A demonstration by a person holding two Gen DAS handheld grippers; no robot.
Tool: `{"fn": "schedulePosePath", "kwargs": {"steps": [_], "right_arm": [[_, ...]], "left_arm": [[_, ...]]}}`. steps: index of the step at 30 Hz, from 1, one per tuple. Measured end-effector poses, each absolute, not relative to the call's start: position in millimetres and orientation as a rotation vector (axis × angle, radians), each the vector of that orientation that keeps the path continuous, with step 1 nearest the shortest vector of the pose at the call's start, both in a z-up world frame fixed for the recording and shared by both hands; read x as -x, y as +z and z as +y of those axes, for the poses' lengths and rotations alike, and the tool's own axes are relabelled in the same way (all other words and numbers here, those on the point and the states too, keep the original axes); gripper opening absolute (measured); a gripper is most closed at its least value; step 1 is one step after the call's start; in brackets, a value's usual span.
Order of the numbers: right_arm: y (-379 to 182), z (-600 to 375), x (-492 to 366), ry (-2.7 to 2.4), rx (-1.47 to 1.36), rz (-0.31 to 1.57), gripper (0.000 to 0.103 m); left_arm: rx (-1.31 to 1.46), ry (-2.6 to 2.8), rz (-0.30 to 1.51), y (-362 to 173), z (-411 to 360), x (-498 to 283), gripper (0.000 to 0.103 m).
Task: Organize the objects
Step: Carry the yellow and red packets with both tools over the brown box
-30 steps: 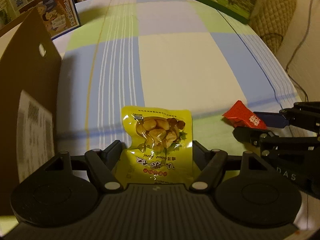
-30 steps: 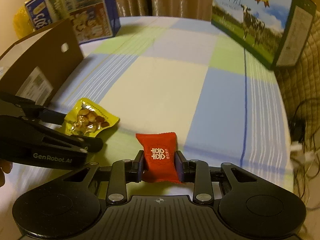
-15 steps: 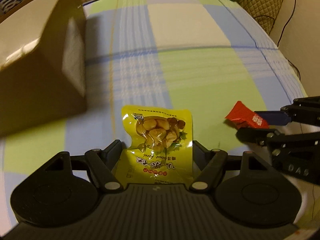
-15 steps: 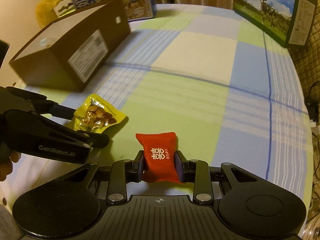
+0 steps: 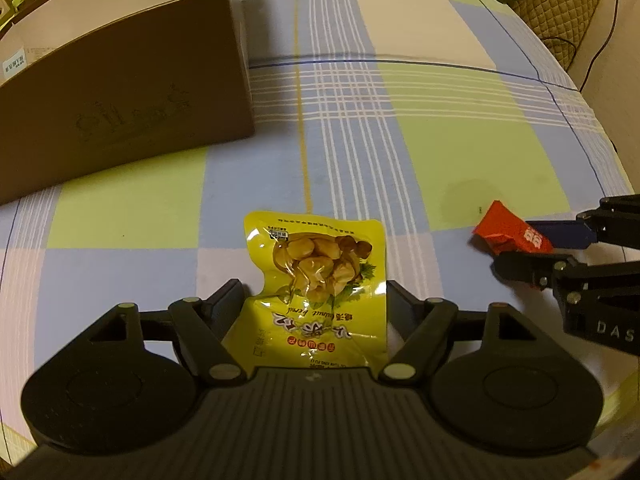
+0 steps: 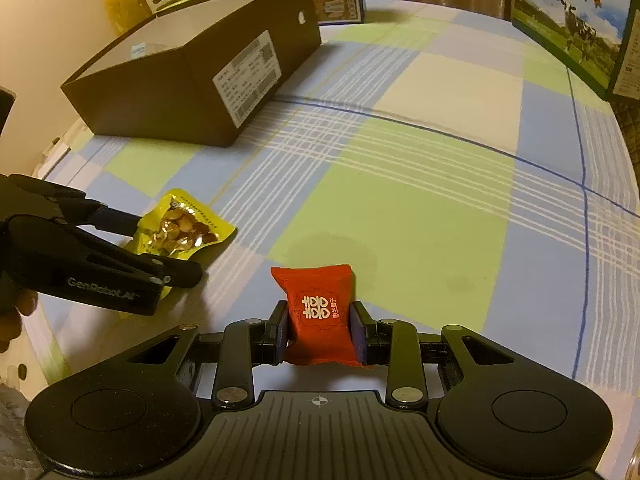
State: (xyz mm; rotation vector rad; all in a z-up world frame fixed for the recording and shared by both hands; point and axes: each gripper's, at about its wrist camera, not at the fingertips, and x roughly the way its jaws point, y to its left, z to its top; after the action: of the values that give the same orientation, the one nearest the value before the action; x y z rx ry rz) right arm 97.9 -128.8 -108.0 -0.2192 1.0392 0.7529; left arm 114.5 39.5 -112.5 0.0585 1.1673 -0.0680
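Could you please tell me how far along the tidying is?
Done: both packets are picked up. In hand: the left hand-held gripper holds the yellow snack packet; the right hand-held gripper holds the red packet. Left: neither is in the brown box yet.

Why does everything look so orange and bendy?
Both views have a warm, dim yellowish light. The fisheye lens curves the checked tablecloth in the right wrist view and bends the brown box in the left wrist view, where the yellow packet glints.
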Motion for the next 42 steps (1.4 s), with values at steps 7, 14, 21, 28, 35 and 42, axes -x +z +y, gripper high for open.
{"fn": "schedulePosePath", "kwargs": {"steps": [7, 14, 21, 28, 35, 42], "right_arm": [[-108, -123, -90, 0.744, 0.22, 1.044, 0.029], [-108, -117, -85, 0.73, 0.207, 1.054, 0.029], [-103, -109, -80, 0.731, 0.199, 1.044, 0.029], [-95, -95, -78, 0.753, 0.193, 1.029, 0.029], [-78, -72, -78, 0.813, 0.182, 0.995, 0.029], [-54, -36, -74, 0.894, 0.177, 0.94, 0.029]], "left_arm": [[-0.064, -0.085, 1.153, -113, 39, -114, 0.074], [-0.065, -0.108, 1.147, -111, 43, -111, 0.07], [-0.043, -0.097, 1.15, -106, 57, -103, 0.067], [-0.004, -0.063, 1.135, -96, 82, -93, 0.067], [0.044, -0.027, 1.072, -68, 112, -83, 0.067], [0.084, 0.005, 0.995, -35, 145, -80, 0.067]]}}
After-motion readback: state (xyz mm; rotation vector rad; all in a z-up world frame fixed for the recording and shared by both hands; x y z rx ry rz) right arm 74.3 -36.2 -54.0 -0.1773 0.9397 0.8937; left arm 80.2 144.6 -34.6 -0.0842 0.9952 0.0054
